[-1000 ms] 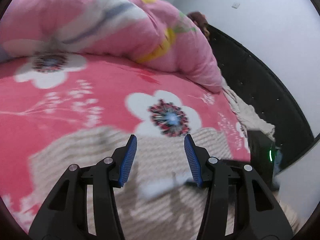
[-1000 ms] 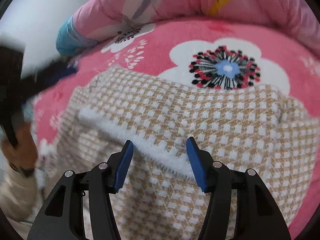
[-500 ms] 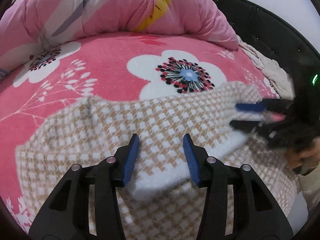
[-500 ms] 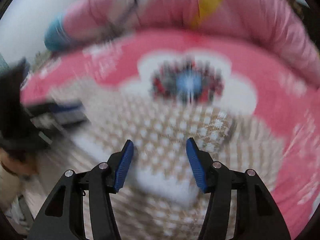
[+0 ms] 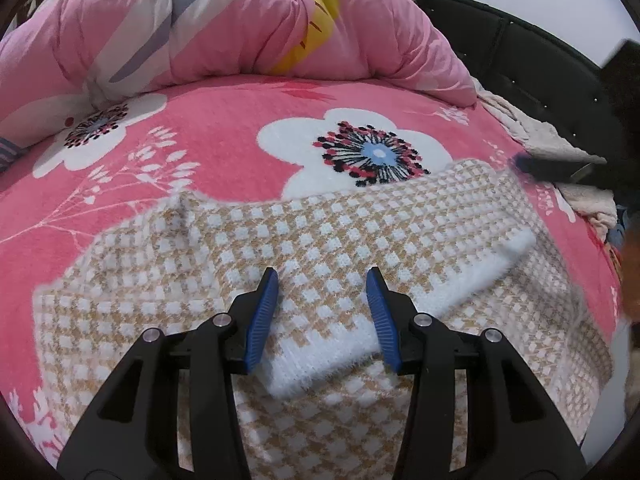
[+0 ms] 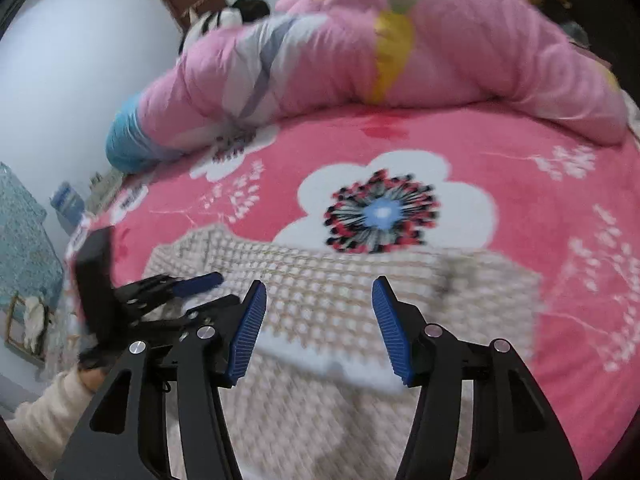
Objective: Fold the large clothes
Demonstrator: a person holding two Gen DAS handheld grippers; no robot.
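Mid-fold, the checked sweater lies flat on the pink blanket with both the left gripper and right gripper spread empty above it, so next probably comes pinching an edge

Pink floral bed (checked sweater flat, quilt heaped behind)

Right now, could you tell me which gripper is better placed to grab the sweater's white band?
Probably the left gripper: it is open with the white band of the sweater directly between its fingers.
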